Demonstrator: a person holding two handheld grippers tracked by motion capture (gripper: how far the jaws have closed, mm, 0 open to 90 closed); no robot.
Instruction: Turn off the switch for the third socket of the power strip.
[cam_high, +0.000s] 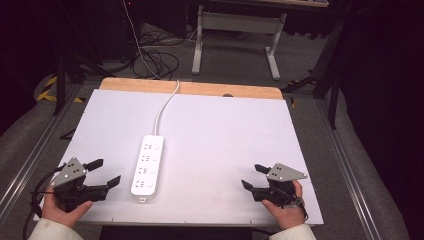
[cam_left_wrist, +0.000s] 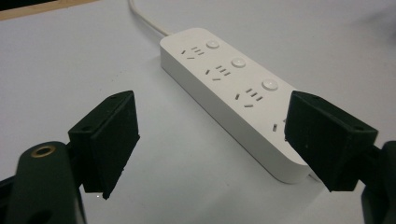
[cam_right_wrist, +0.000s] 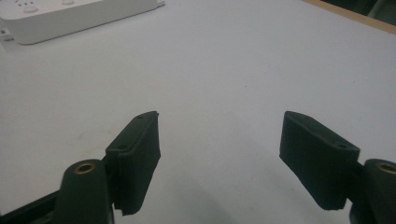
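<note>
- Both my pairs of fingers stand wide apart and hold nothing.
- My left gripper (cam_high: 102, 172) sits near the counter's near left corner, in my left hand (cam_high: 64, 207); its fingers (cam_left_wrist: 109, 140) aim toward the strip.
- My right gripper (cam_high: 254, 176) sits near the near right corner, in my right hand (cam_high: 285, 210); its fingers (cam_right_wrist: 135, 161) point left across the bare white top.
- A white power strip (cam_high: 148, 164) lies flat on the counter (cam_high: 235, 135), left of the middle, its long side running from the near edge toward the far edge.
- The strip's near end is close to the near edge and just beside my left gripper, not touching it; it is well apart from my right gripper.
- In the left gripper view the strip (cam_left_wrist: 233, 93) runs slantwise between the two fingers, and its near end passes behind the one at the right of that view.
- On top of the strip are rows of socket slots, each with a round button (cam_left_wrist: 238, 61) beside it.
- A white cord (cam_high: 164, 107) leaves the strip's far end and runs over the far edge, across a wooden band (cam_high: 200, 89) there.
- In the right gripper view a stretch of the strip (cam_right_wrist: 79, 16) shows at the upper left, far from the fingers.
- A grey three-cornered plate (cam_high: 70, 171) tops my left gripper, and another plate (cam_high: 285, 172) tops my right.
</note>
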